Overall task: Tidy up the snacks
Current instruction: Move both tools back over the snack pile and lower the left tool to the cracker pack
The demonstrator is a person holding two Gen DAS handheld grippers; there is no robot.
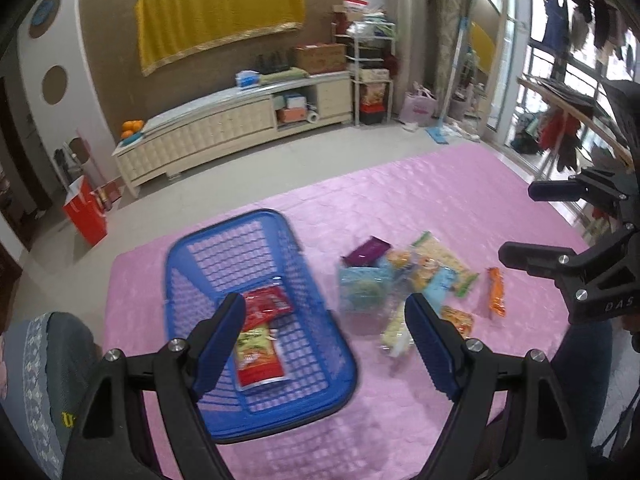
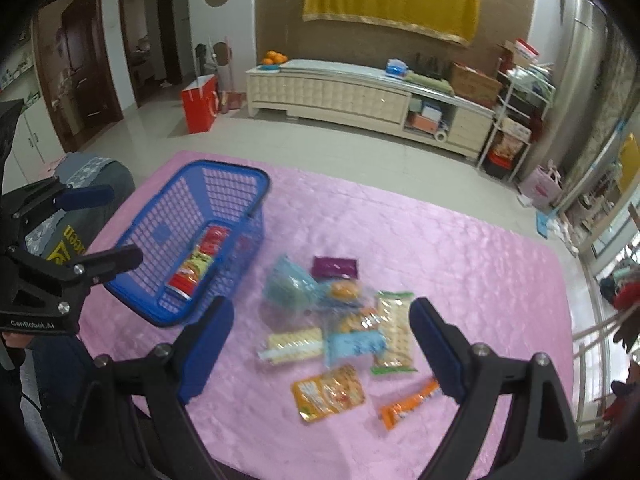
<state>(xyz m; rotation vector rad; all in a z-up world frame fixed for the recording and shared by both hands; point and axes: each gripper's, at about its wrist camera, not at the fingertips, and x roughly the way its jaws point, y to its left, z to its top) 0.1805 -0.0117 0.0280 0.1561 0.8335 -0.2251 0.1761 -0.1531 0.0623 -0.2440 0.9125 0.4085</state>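
Tablecloth point(image 2: 460, 248), pink, in living room

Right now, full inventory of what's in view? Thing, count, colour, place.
basket: 1, blue, left side of the pink table cover
packets in basket: 2, red and yellow-red, on its floor
loose snack packets: about 9, mixed colours, in a pile right of the basket
purple packet: 1, far edge of the pile
orange stick packet: 1, near right of the pile
red bag: 1, on the floor by the cream cabinet
left tool: open, empty, above the basket
right tool: open, empty, above the pile
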